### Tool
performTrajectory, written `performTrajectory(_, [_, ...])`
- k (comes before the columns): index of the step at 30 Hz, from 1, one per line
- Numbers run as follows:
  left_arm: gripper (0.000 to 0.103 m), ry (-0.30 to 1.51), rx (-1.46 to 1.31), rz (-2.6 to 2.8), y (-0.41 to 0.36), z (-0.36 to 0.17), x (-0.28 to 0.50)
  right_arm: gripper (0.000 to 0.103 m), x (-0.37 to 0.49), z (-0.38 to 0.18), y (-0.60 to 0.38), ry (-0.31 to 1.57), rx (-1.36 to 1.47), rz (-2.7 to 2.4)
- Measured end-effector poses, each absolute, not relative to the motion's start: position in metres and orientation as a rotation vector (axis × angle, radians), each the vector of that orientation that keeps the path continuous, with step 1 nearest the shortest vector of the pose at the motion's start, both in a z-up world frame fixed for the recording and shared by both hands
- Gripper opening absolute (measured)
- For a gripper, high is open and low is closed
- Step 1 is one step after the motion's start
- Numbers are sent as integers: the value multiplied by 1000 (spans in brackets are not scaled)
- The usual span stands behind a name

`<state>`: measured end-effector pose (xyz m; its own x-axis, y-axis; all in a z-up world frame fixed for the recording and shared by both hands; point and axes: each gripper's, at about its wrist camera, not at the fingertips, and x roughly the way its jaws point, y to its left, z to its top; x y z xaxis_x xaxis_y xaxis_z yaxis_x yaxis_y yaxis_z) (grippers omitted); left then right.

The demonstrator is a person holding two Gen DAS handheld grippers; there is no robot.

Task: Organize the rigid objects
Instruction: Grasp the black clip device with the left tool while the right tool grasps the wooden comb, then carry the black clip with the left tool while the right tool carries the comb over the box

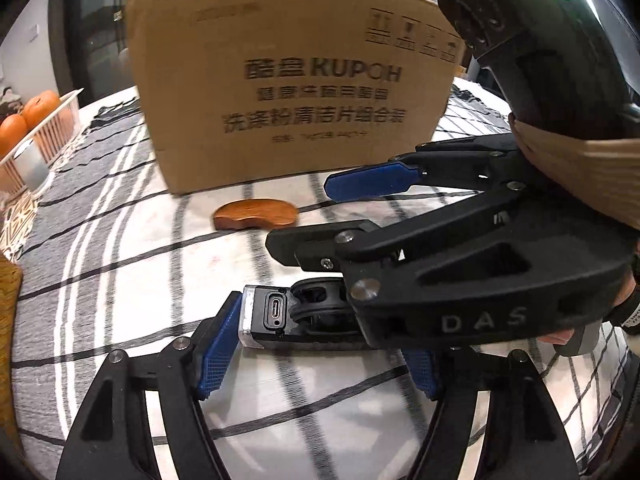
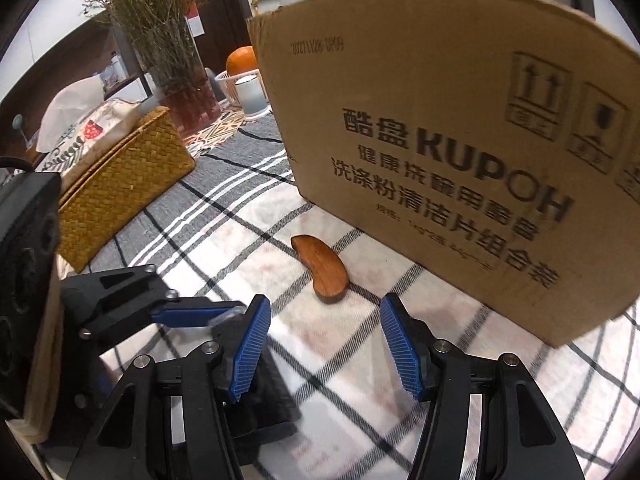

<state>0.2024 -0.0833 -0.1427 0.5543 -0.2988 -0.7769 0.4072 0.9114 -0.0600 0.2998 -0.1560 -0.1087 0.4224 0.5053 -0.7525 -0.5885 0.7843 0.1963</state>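
Observation:
A black device (image 1: pixel 288 316) with a USB-C port and a silver end lies on the checked tablecloth between my left gripper's blue pads (image 1: pixel 218 354). My left gripper (image 1: pixel 320 360) closes around it; its right pad is partly hidden under the right gripper's body. My right gripper (image 1: pixel 332 216) crosses above it from the right, jaws apart and empty. In the right wrist view my right gripper (image 2: pixel 326 346) is open over the cloth, with the device (image 2: pixel 264 396) dark and blurred at its left finger. A brown wooden curved piece (image 2: pixel 322 268) lies ahead, also in the left wrist view (image 1: pixel 256 213).
A large cardboard box (image 1: pixel 288 80) stands just behind the wooden piece, also in the right wrist view (image 2: pixel 460 152). A woven basket (image 2: pixel 120 184) with tissues, a vase of dried flowers (image 2: pixel 168 40) and a white basket of oranges (image 1: pixel 36 120) sit at the left.

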Motion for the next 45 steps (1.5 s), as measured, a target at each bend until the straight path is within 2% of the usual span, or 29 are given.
performTrajectory(7, [72, 890, 131, -365, -62, -141, 204, 55, 312, -112, -136, 903, -117, 681])
performTrajectory(14, [72, 901, 109, -341, -51, -142, 209, 47, 323, -120, -120, 929, -118, 678])
performTrajectory(16, [72, 904, 101, -339, -52, -143, 212, 42, 324, -120, -118, 934, -114, 675])
performTrajectory(18, [72, 906, 97, -341, -50, -144, 215, 30, 325, -121, -116, 936, -112, 668])
performTrajectory(20, [72, 908, 93, -339, -50, -144, 216, 24, 326, -120, -115, 941, -104, 665])
performTrajectory(37, [72, 878, 22, -158, -9, -133, 229, 24, 306, -112, -127, 926, -43, 418])
performTrajectory(45, [72, 828, -14, -150, 5, -113, 233, 24, 296, -90, -124, 878, 4, 344])
